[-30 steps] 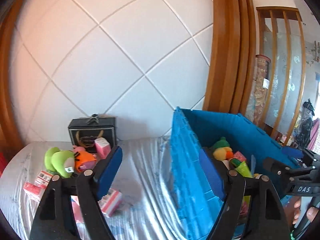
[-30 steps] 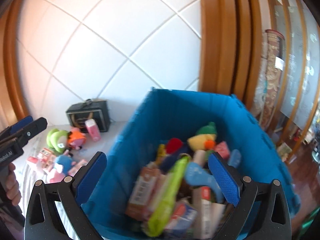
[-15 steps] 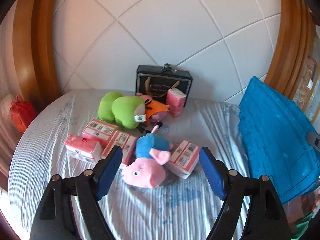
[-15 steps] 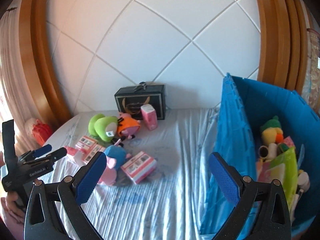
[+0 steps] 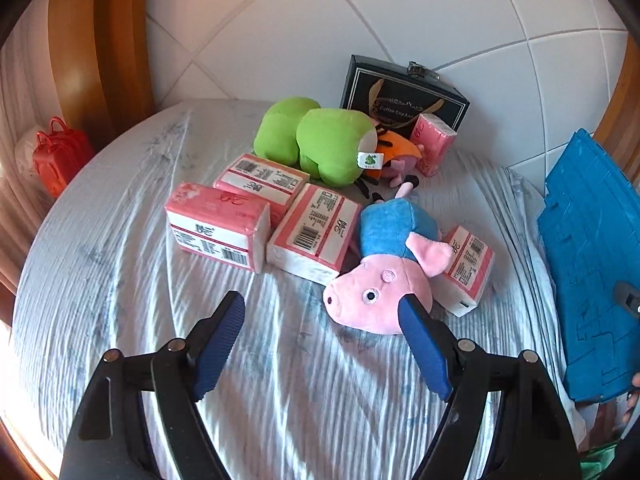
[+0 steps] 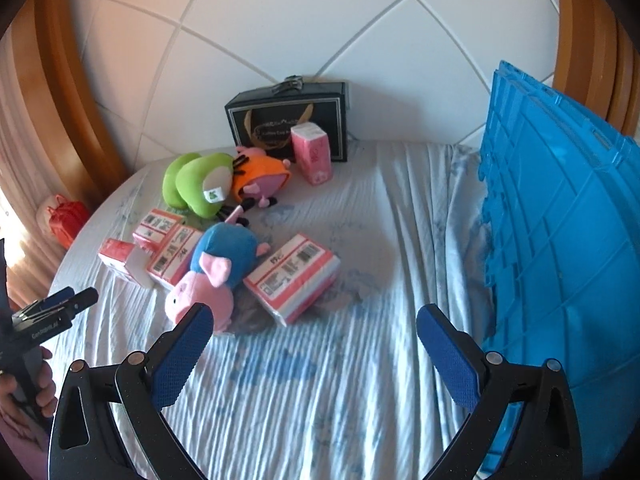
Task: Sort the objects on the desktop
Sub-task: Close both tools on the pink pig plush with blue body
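Note:
A pink pig plush in a blue shirt (image 5: 384,276) (image 6: 218,276) lies on the white-blue cloth, among several pink tissue packs (image 5: 218,228) (image 6: 292,280). Behind them lie a green plush (image 5: 320,140) (image 6: 200,184) and an orange plush (image 6: 260,176). One tissue pack (image 6: 312,154) stands upright by a black box (image 5: 404,96) (image 6: 288,116). My left gripper (image 5: 322,320) is open and empty, just in front of the pig. My right gripper (image 6: 312,326) is open and empty, above the cloth right of the pig. The blue crate (image 6: 560,240) (image 5: 592,264) stands at the right.
A red bag (image 5: 60,156) (image 6: 66,218) sits off the left edge of the cloth. A white tiled wall with wooden frames stands behind. The left gripper's body and a hand show at the left in the right wrist view (image 6: 44,320).
Both grippers swung left, away from the crate and towards the toys and tissue packs. The left gripper has come closer to the pig plush. Both stay open and empty.

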### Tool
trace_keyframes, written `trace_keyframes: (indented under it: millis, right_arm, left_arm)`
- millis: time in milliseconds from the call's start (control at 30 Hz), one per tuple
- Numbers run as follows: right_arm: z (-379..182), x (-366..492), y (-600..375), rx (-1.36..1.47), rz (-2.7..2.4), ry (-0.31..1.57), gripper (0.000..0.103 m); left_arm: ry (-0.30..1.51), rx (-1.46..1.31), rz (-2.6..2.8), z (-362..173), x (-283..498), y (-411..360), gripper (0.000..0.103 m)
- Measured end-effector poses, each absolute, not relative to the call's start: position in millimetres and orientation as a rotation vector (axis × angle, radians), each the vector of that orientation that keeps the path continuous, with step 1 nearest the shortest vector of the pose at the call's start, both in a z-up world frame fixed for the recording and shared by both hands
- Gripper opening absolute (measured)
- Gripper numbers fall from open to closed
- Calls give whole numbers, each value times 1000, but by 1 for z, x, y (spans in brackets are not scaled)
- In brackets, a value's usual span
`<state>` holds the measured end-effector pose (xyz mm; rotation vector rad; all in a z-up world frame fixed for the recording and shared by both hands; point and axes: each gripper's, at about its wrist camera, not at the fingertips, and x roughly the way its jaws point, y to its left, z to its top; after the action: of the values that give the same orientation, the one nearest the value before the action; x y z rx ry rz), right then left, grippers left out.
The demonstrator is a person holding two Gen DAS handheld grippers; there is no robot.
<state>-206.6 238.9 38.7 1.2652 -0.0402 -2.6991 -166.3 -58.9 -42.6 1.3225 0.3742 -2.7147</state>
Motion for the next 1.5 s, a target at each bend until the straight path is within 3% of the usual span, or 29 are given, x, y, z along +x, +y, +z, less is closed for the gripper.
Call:
trace_keyframes:
  millis: [267,467,533,833,1133,1500]
  right_arm:
    - [-9,-239,250,1419,-2596,-14,103]
    - [-29,-264,263,1467,-2556,-24,103]
    - [-38,-272,266,1492,-2549,-33,103]
    - [-78,-289,207,1536,-2349,3,103]
    - [-95,-275,129,1525,-2147,76,103]
    - [-95,-251,104,1544,-2138,86,103]
  left_arm:
    - [369,1461,-2708,-82,-238,0,79]
    - [154,1686,-2573,-142,-294,39,79]
    - [-22,1651,-2549,-153,-292,43,79]
    - [-274,1731,-2581,-149,-216,-11,81]
    - [-38,1652,-2655,-124,-156,-56,81]
    - [-105,1730,-2713,-145,-171,-35,81]
